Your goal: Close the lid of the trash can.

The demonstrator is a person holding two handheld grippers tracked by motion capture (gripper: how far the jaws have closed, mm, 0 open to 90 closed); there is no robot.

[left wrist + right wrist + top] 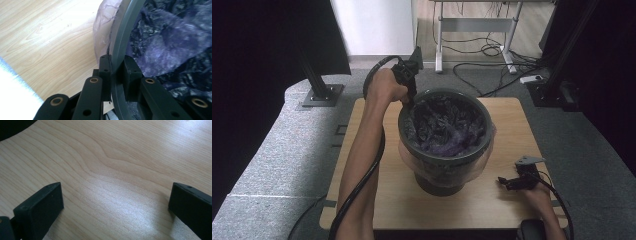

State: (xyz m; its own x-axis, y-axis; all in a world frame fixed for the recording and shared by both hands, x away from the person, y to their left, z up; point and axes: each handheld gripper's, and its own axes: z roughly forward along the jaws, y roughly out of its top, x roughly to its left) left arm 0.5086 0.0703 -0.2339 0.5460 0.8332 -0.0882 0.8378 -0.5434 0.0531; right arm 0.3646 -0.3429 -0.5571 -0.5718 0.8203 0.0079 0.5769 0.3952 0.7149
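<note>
A dark grey round bin (447, 157) stands in the middle of the wooden table (372, 200), lined with a crumpled translucent purple bag (444, 127) whose edge folds out over the rim. My left gripper (410, 97) reaches down at the bin's far left rim. In the left gripper view it (117, 62) is shut on the rim (125, 32), one jaw outside against the bag film (105, 25) and one inside on the liner (170, 42). My right gripper (506, 183) rests low over the table's near right part. Its jaws (115, 195) stand open over bare wood.
Grey carpet (287, 150) surrounds the small table. Black frame posts with foot plates (319, 95) stand at the back left and back right. A white desk frame and loose cables (492, 50) lie on the floor beyond. The left gripper's cable (362, 185) trails along the forearm.
</note>
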